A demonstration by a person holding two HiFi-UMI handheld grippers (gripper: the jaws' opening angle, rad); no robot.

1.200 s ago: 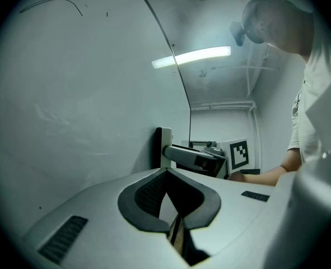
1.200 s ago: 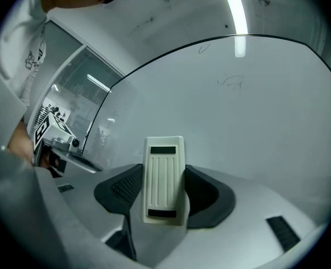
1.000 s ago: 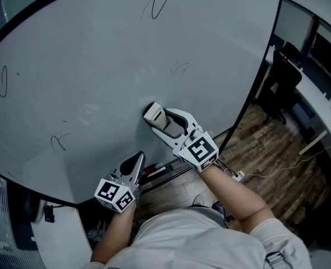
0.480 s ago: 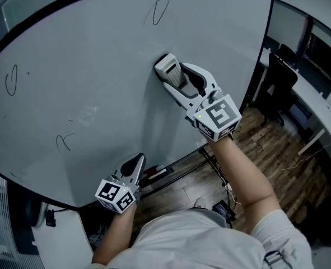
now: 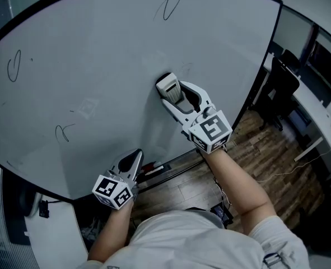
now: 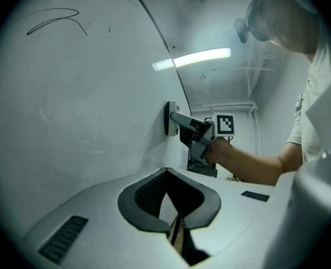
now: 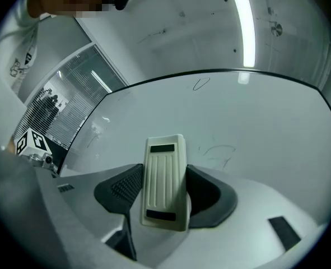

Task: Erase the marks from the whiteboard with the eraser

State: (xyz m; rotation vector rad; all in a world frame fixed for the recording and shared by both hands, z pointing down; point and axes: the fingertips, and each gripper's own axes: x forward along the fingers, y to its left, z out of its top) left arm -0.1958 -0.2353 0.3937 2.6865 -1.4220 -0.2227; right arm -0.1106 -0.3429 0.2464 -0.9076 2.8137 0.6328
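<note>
A large whiteboard (image 5: 98,55) fills the head view. Pen marks on it: a loop (image 5: 171,5) at the top, a loop (image 5: 12,66) at the left, a squiggle (image 5: 61,131) lower left, and a faint scribble (image 5: 185,67) near the middle. My right gripper (image 5: 172,93) is shut on the white eraser (image 5: 167,84), which is pressed to the board just below-left of the faint scribble (image 7: 218,153). In the right gripper view the eraser (image 7: 164,172) sits between the jaws. My left gripper (image 5: 133,160) hangs shut and empty by the board's bottom edge (image 6: 173,228).
A black office chair (image 5: 283,77) and a white desk (image 5: 322,108) stand at the right, beyond the board's edge. Wood floor (image 5: 266,150) with thin cables lies below. The board's stand, with a red item (image 5: 154,168) on it, is under the bottom edge.
The right gripper swept the eraser up the board from its lower middle, then came back down a little. The left gripper has stayed where it was.
</note>
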